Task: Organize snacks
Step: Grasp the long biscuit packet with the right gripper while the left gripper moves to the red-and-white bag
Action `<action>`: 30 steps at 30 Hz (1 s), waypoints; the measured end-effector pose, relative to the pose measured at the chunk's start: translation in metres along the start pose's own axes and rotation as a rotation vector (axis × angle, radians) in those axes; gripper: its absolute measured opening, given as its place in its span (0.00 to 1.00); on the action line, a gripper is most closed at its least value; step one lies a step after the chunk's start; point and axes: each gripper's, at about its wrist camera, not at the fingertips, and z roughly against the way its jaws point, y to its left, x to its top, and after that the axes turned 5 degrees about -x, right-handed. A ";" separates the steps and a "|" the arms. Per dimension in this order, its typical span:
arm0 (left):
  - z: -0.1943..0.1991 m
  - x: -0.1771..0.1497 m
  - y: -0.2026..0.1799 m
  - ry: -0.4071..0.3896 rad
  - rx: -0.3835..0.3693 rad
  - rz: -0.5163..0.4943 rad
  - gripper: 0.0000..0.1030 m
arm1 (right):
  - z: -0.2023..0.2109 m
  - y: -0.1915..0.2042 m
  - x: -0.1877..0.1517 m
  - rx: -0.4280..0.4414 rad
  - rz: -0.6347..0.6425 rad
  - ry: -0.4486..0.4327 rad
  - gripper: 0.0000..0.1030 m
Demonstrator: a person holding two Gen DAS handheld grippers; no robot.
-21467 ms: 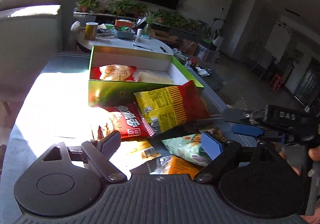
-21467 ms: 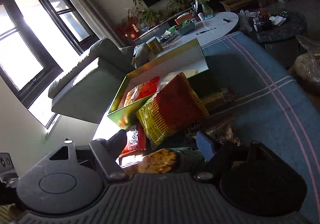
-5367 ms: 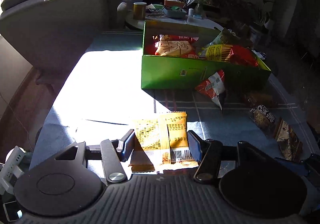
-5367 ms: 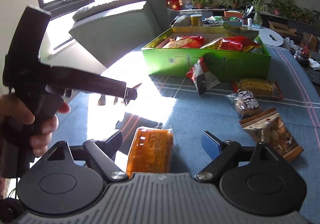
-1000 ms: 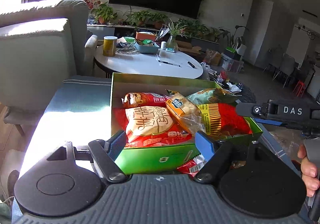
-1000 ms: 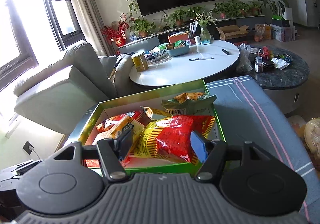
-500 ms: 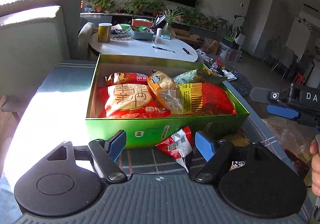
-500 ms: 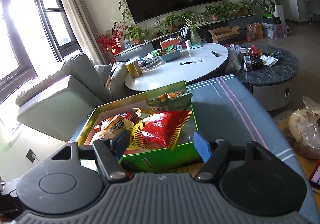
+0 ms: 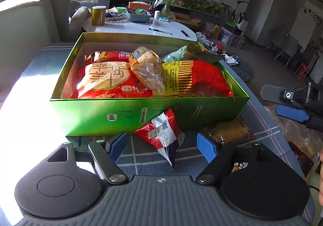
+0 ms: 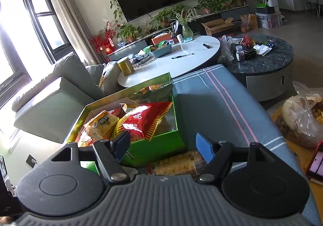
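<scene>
A green box (image 9: 90, 113) on the blue cloth holds several snack bags, among them a red and yellow bag (image 9: 193, 78) and a clear bun packet (image 9: 147, 68). A small red and white packet (image 9: 161, 133) leans on the box's front wall. My left gripper (image 9: 161, 148) is open just in front of that packet, with the pads off it. A yellow packet (image 9: 228, 131) lies to its right. My right gripper (image 10: 162, 147) is open and empty over the yellow packet (image 10: 177, 163) at the green box's (image 10: 159, 145) near corner. In the left wrist view the right gripper (image 9: 270, 102) shows at the right edge.
A white round table (image 10: 181, 58) with a can, a tray and pens stands behind the box, and a dark round table (image 10: 262, 54) is to its right. A grey sofa (image 10: 50, 105) is on the left. A plastic bag (image 10: 302, 115) and a phone (image 10: 315, 163) lie at the right.
My left gripper has drawn back from over the box and sunk toward the red and white packet in front. My right gripper has pulled back from the box, and the yellow packet now shows under it.
</scene>
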 end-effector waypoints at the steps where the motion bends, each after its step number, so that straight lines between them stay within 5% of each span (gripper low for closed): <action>1: -0.003 0.000 -0.001 0.004 0.003 0.001 0.71 | 0.000 -0.001 0.000 -0.002 -0.001 0.003 0.76; 15: -0.037 0.005 -0.012 0.053 0.054 0.065 0.70 | -0.014 -0.017 -0.008 -0.018 -0.016 0.051 0.76; 21: -0.039 0.002 -0.007 0.051 0.086 0.081 0.52 | -0.022 -0.028 -0.010 -0.038 -0.027 0.070 0.76; 30: -0.022 -0.007 0.009 0.028 0.059 0.094 0.49 | -0.039 -0.024 -0.016 -0.022 0.027 0.150 0.76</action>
